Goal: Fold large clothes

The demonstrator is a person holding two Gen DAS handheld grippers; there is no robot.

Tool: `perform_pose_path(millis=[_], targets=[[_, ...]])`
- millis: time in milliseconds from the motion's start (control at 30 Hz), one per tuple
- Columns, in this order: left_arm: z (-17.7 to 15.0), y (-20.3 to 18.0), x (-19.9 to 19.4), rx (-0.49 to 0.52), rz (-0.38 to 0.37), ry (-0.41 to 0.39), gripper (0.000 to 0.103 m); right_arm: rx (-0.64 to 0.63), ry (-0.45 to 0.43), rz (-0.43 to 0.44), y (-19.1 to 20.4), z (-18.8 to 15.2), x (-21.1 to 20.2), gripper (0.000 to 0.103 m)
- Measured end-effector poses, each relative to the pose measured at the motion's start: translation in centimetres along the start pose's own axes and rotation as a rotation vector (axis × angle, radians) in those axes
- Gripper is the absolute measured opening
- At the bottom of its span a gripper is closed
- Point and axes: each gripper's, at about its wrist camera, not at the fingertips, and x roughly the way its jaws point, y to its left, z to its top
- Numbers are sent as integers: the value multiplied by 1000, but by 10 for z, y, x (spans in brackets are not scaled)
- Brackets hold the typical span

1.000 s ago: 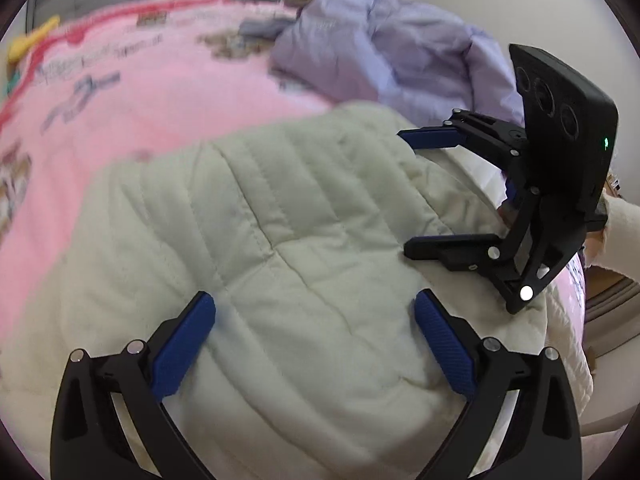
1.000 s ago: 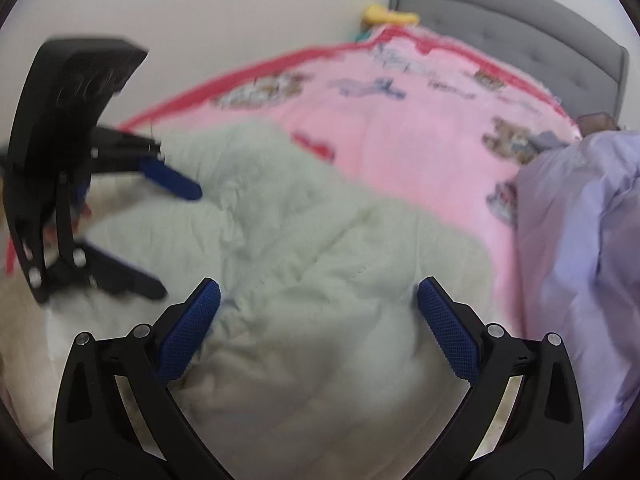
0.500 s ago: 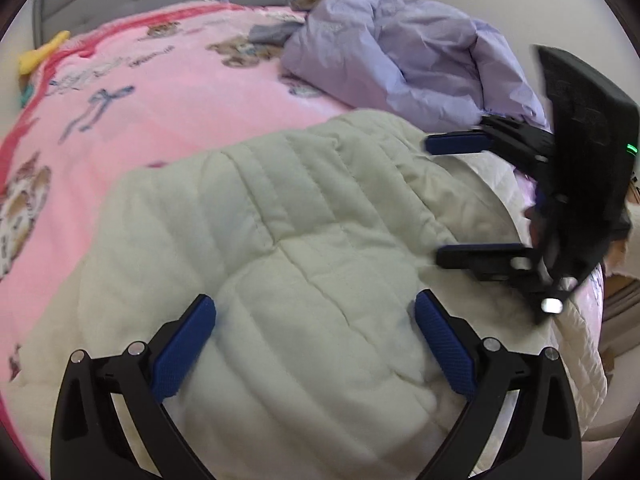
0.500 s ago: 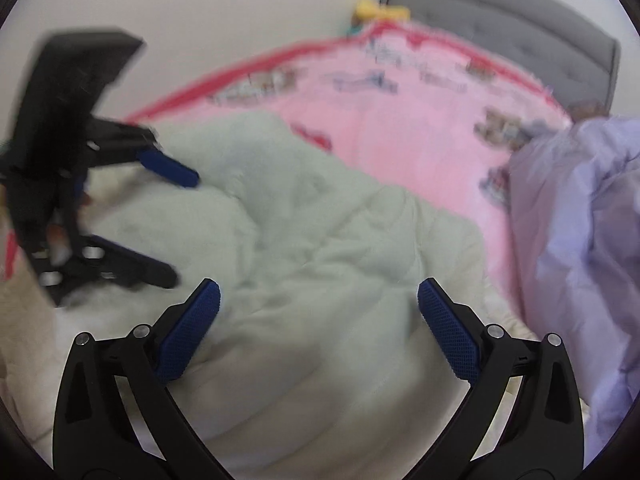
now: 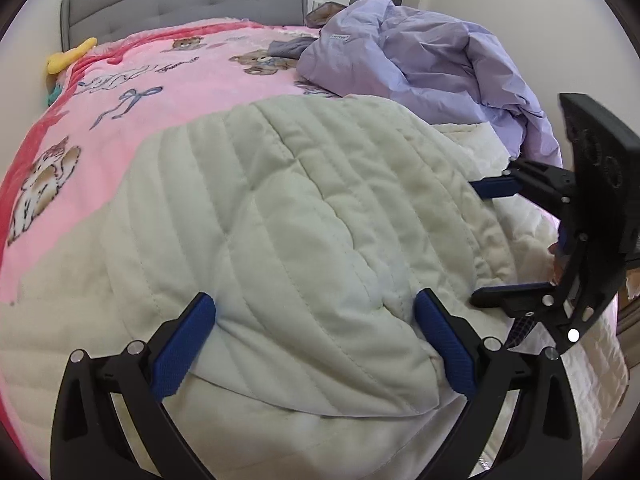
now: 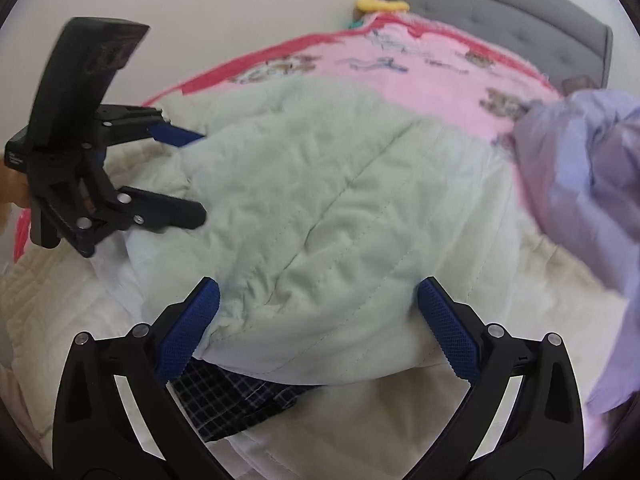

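Centrally: cream quilted coat (image 5: 304, 216) on pink blanket (image 5: 160, 92); left hand-held gripper (image 5: 316, 344) and right hand-held gripper (image 6: 320, 320) both spread wide, empty; lilac jacket (image 5: 432, 60) beside.

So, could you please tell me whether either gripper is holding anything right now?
Nothing is held: the left gripper and right gripper are both open, jaws straddling the pale green quilted garment.

Pink blanket (image 5: 168, 92): cursive lettering, unreadable. Lilac jacket (image 5: 420, 64): small white label, text too small.
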Motion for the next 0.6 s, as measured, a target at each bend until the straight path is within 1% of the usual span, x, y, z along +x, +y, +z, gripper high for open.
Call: perform_pose_path(millis=[67, 167, 233, 267, 300, 333, 367, 400, 467, 500, 567, 600], targets=[[-10, -3, 4, 29, 20, -16, 98, -6, 22, -3, 1, -3, 9, 95], [-7, -8, -4, 39, 51, -44, 98, -2, 29, -10, 3, 1, 7, 95], [-3, -8, -20, 1, 49, -68, 98, 42, -20, 1, 1, 7, -12, 95], [-4, -9, -34, -27, 29, -99, 98, 66, -71, 16, 0, 7, -25, 95], [-5, -11, -42, -29, 17, -128, 98, 85, -117, 27, 1, 6, -38, 95], [-8, -17, -54, -10, 4, -175, 98, 90, -135, 35, 2, 5, -45, 95], [-10, -21, -56, 9, 1, -183, 98, 85, -137, 35, 5, 3, -48, 95], [-11, -26, -53, 30, 7, -166, 98, 62, -124, 14, 12, 0, -49, 95], [-16, -28, -33, 26, 20, -84, 98, 32, -96, -20, 20, -5, -42, 95], [-19, -26, -26, 11, 12, -68, 98, 24, -57, -28, 22, -9, -32, 95], [-22, -21, -17, -13, 0, -65, 98, 20, 28, -54, 23, -15, -14, 95], [-24, -21, -15, -14, 1, -63, 98, 31, 33, -54, 21, -18, -9, 95]])
